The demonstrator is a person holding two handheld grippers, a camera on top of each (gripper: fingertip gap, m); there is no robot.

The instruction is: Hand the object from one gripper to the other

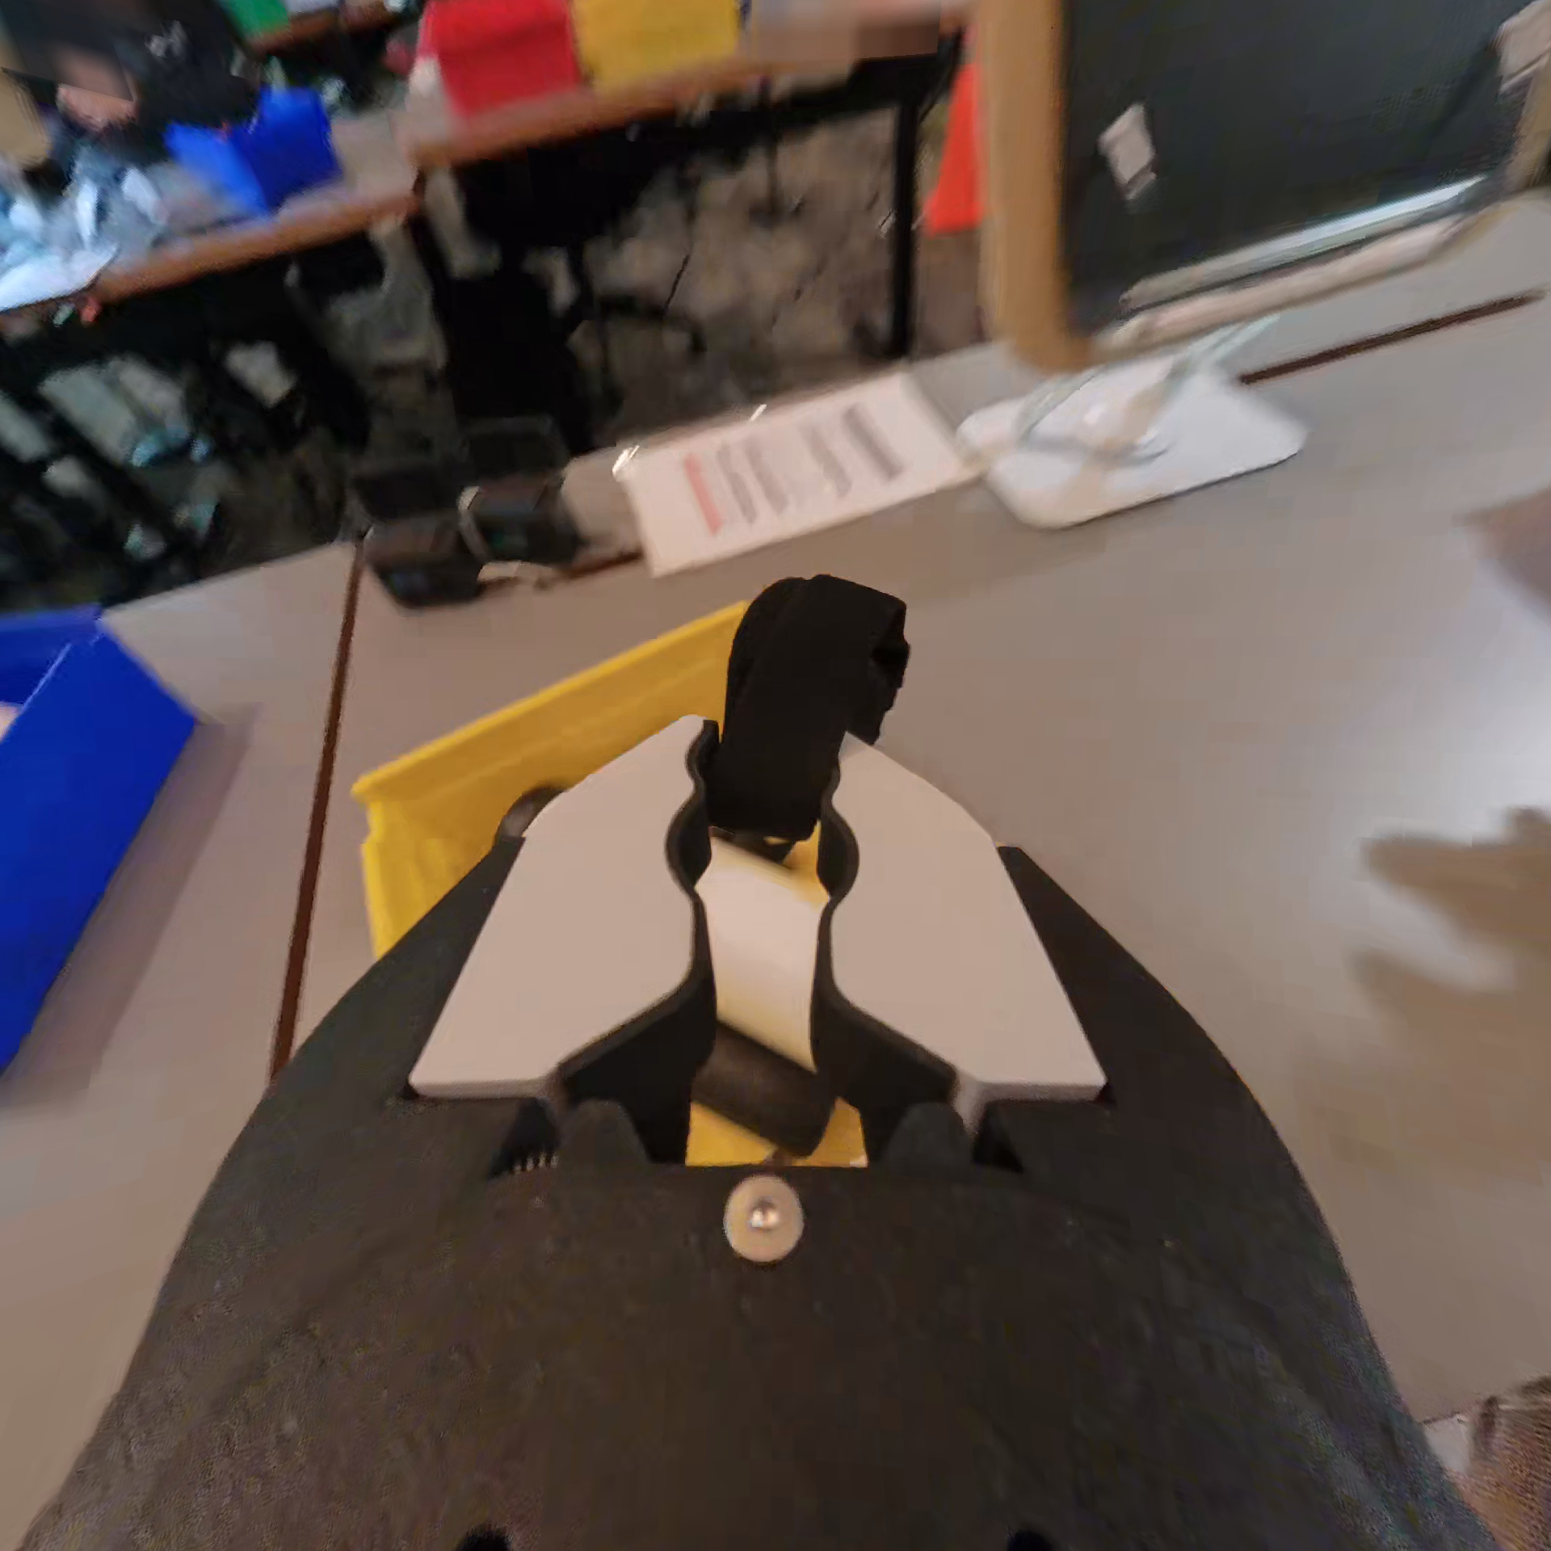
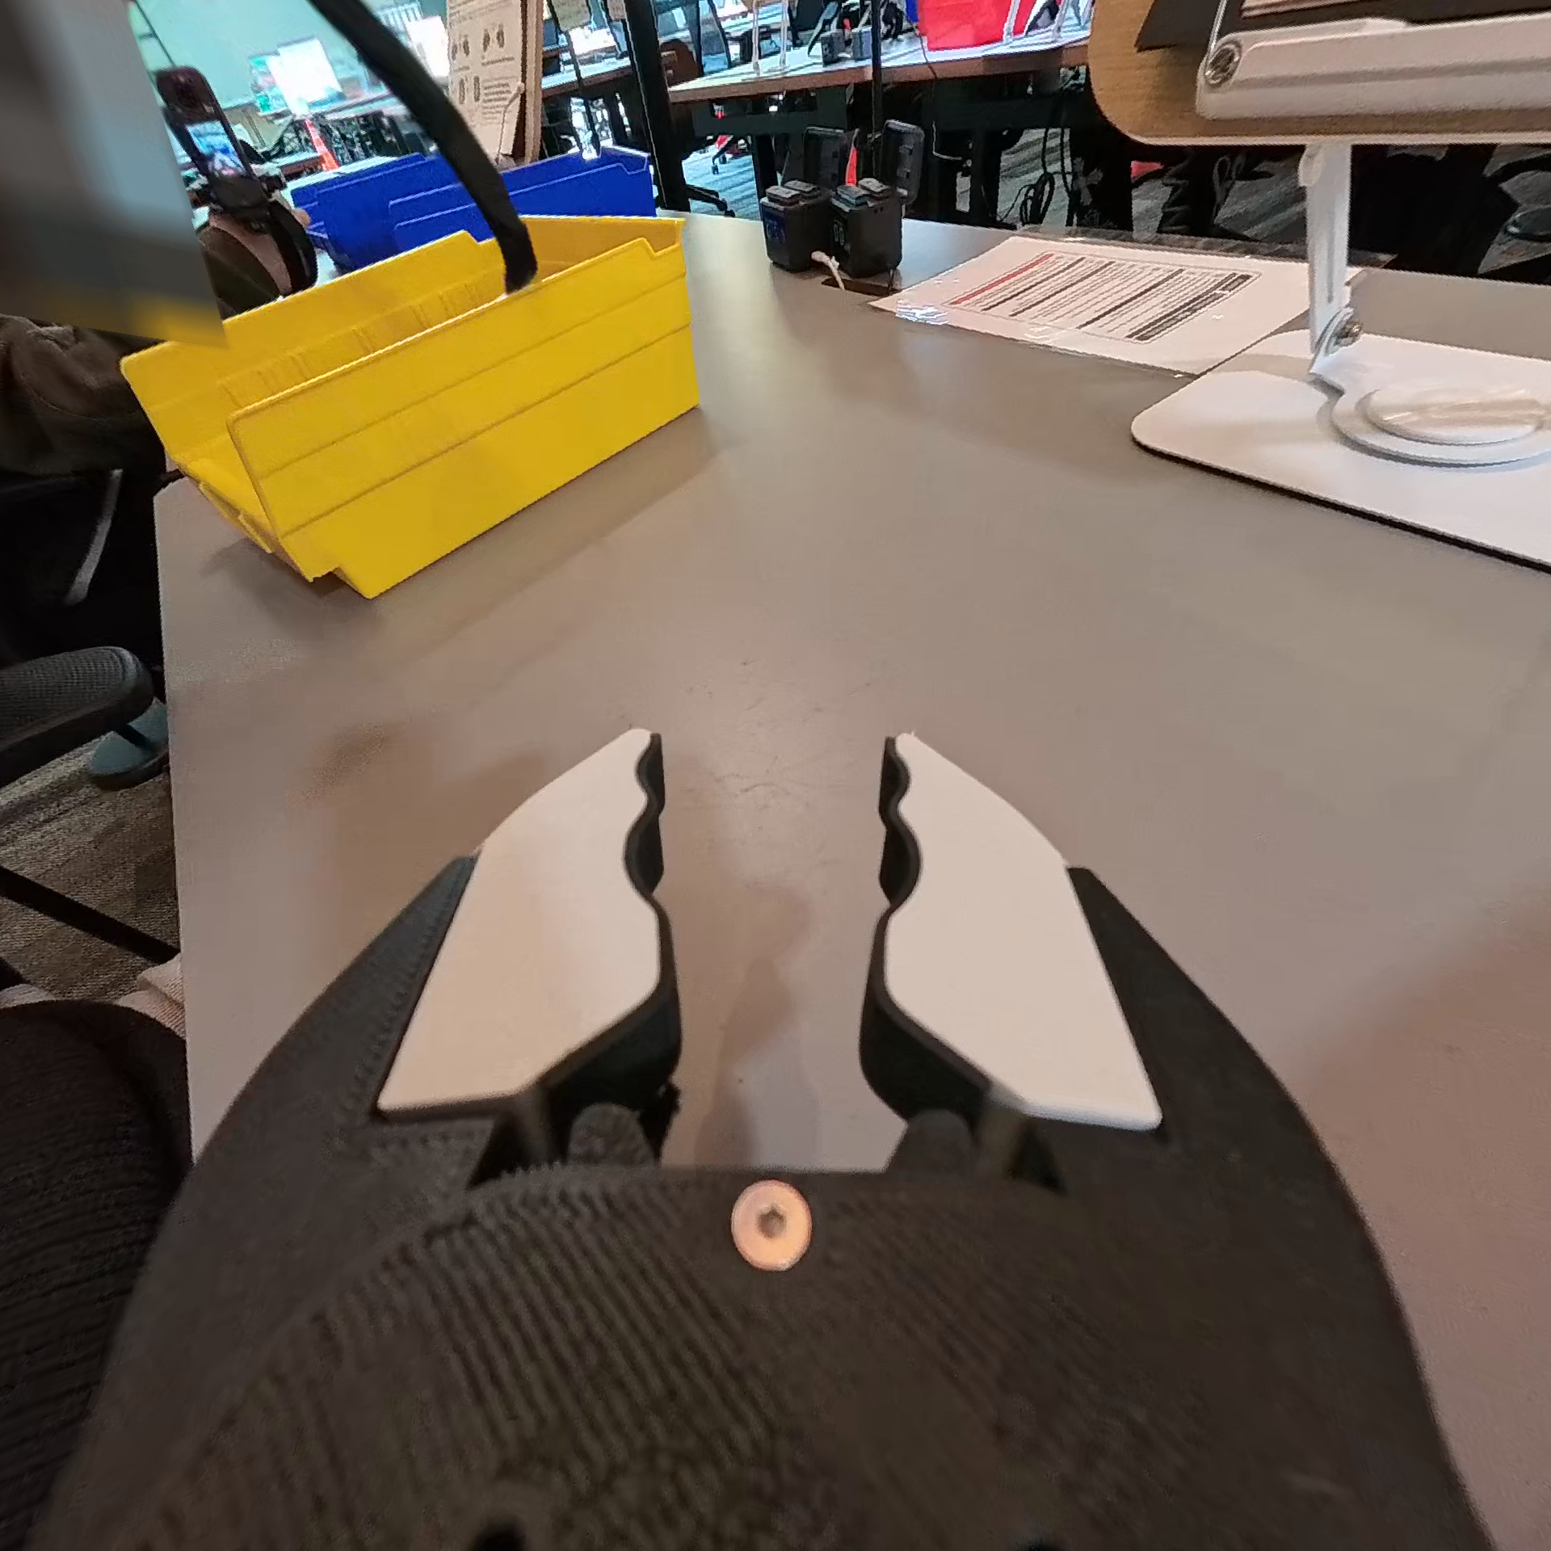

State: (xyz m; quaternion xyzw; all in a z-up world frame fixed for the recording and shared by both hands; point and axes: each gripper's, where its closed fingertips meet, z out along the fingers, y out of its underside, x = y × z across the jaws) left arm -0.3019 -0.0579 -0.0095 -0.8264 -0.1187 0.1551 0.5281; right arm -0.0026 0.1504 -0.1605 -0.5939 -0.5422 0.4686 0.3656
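Observation:
My left gripper (image 1: 768, 755) is shut on a black strap-like object (image 1: 806, 697). The object's black end sticks out past the fingertips, and a white part of it (image 1: 764, 948) lies between the fingers. The gripper holds it above the yellow bin (image 1: 520, 755); the view is blurred. In the right wrist view a black strap (image 2: 470, 151) hangs down from the upper left to the yellow bin (image 2: 436, 420); a blurred patch hides what holds it. My right gripper (image 2: 772, 755) is open and empty, low over the grey table (image 2: 839, 587), well right of the bin.
Blue bins (image 2: 403, 201) stand behind the yellow one; one blue bin (image 1: 75, 806) is at far left. A printed sheet (image 2: 1091, 294), black charger blocks (image 2: 831, 227) and a white monitor stand (image 2: 1385, 420) line the table's far side. An office chair (image 2: 67, 697) stands off the left edge. Across from one pair of fingers to the other is roughly 40 cm.

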